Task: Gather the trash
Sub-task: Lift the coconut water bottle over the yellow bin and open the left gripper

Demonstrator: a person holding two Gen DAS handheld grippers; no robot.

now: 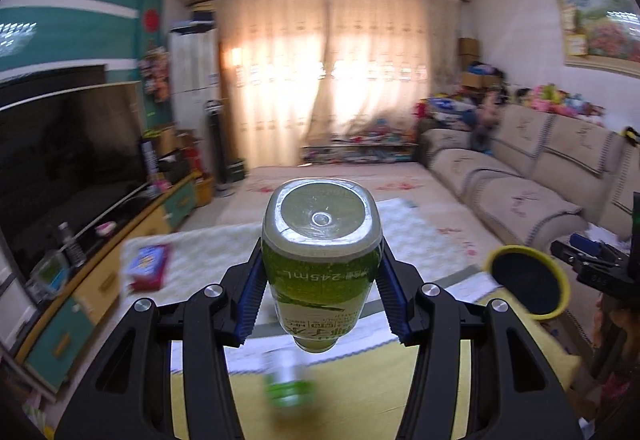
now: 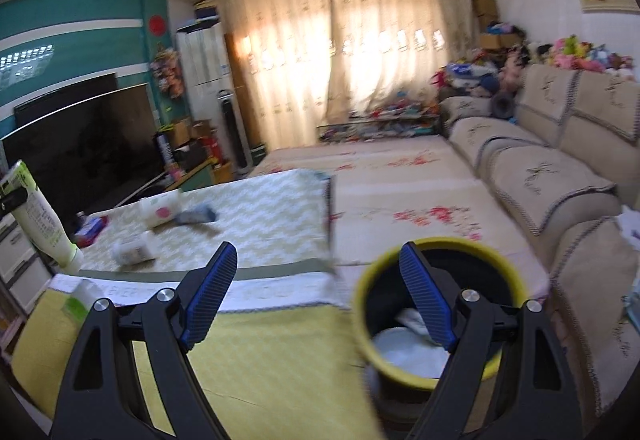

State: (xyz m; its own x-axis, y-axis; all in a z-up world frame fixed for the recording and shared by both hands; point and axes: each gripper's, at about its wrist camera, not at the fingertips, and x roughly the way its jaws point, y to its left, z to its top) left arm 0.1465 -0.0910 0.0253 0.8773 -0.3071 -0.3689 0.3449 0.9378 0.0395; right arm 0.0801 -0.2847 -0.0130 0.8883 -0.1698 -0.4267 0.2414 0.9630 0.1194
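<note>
Honestly about halfway: left gripper (image 1: 320, 292) is clamped on a green bottle (image 1: 320, 260), right gripper (image 2: 316, 296) gapes empty by the bin (image 2: 432, 320), wrappers (image 2: 132, 250) still litter the table (image 2: 260, 216).

Left tongs (image 1: 320, 280) were clamped on a bottle (image 1: 320, 252), blue pads pressing both sides. Right tongs (image 2: 316, 292) stood wide apart, empty.

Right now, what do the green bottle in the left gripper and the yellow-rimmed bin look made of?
Green drink bottle: likely clear glossy plastic, with a moulded see-through base and printed film label. Yellow-rimmed round bin: probably smooth matte plastic with a dark inside; blur leaves it uncertain.
</note>
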